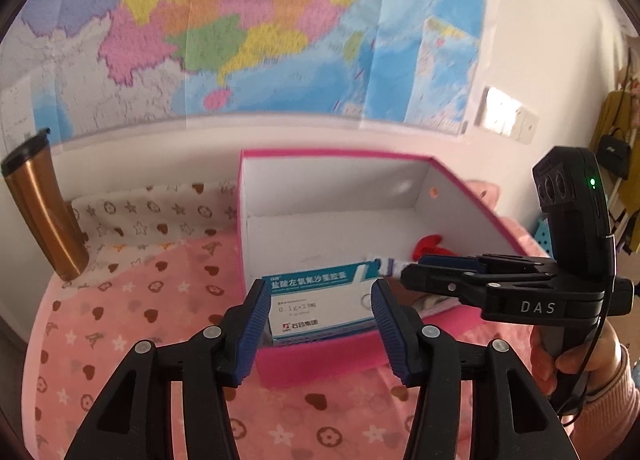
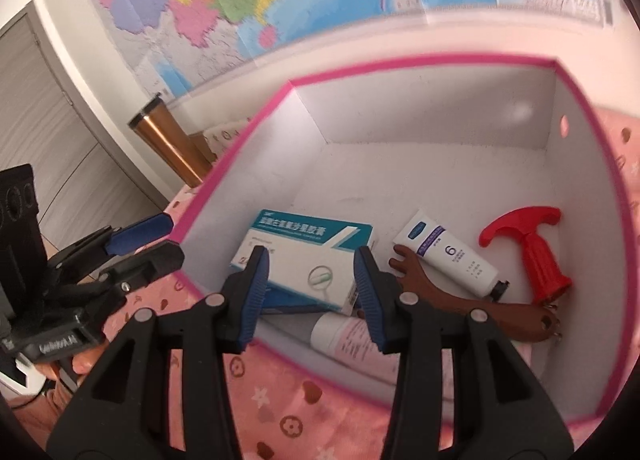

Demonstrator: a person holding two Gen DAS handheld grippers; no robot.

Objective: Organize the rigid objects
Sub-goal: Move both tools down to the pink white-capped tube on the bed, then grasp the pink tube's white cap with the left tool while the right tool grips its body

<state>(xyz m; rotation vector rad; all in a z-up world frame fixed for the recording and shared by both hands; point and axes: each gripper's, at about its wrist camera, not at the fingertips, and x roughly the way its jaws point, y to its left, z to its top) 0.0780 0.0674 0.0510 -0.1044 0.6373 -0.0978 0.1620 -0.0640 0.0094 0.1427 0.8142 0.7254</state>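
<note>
While the medicine box [image 2: 308,260] marked "0.1g" lies in the pink bin [image 2: 616,220], both grippers — left gripper [image 1: 320,324], right gripper [image 2: 310,292] — hover over it, fingers open, empty.

Your left gripper [image 1: 318,314] sits with its 2 blue-padded jaws spread wide and nothing between them, poised just before the near wall of the box [image 1: 320,360]. Your right gripper [image 2: 310,286] is likewise spread and empty, hanging over the box's near rim and pointing down into it. Your right hand [image 1: 580,356] wraps its handle, just right of the box.
</note>
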